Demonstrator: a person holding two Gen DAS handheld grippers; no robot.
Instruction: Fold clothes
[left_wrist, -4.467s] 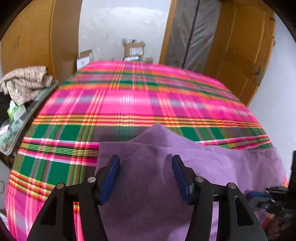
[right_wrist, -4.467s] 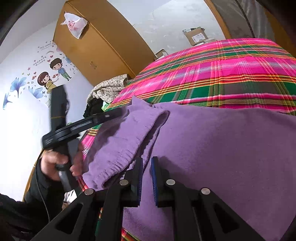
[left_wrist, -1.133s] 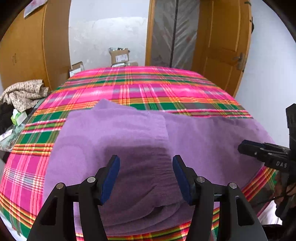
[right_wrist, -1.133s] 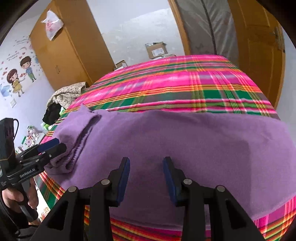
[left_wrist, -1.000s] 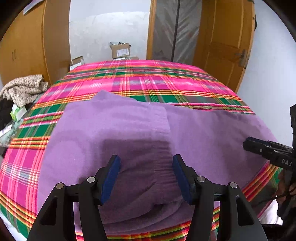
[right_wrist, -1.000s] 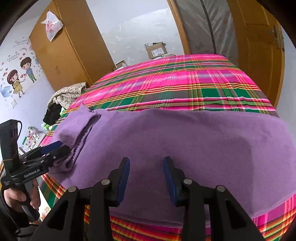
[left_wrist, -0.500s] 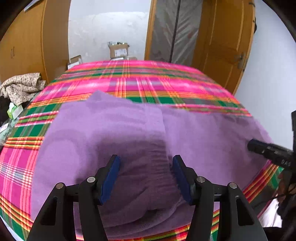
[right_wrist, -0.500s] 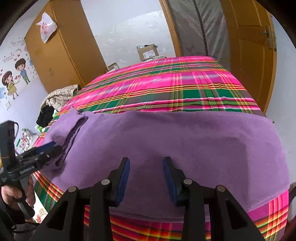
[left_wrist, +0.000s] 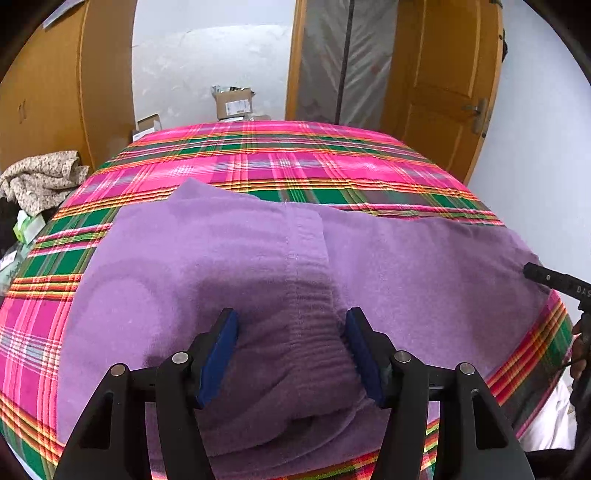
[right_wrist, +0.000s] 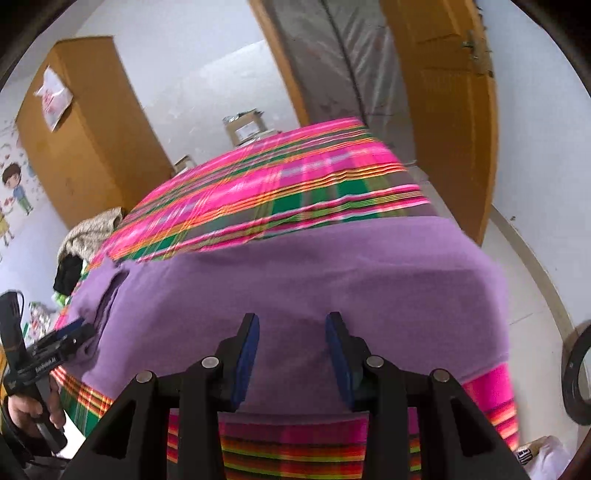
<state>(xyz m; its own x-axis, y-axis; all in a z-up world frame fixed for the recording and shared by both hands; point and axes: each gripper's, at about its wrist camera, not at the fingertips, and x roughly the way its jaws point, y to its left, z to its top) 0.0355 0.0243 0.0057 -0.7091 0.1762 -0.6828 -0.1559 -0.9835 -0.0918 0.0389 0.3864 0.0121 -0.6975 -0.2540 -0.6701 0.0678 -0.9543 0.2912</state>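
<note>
Nearest the left wrist camera, the left gripper stands with its fingers wide apart, straddling the ribbed cuff of a sleeve already folded across the purple sweater; the pads do not press the cloth, as far as the view shows. On the sweater's other side, the right gripper hovers over its plain half, its fingers parted to a middling gap with nothing between them; that view is smeared.

The sweater lies flat at the near edge of the bed, its plaid cover bare beyond the sweater's far edge. Off the sweater's left, a pile of clothes waits beside the bed.

The step in hand looks like one sleeve folded in, with the other side next. That likely calls for the right gripper to reach the sweater's outer edge, pinch it and carry it inward.
</note>
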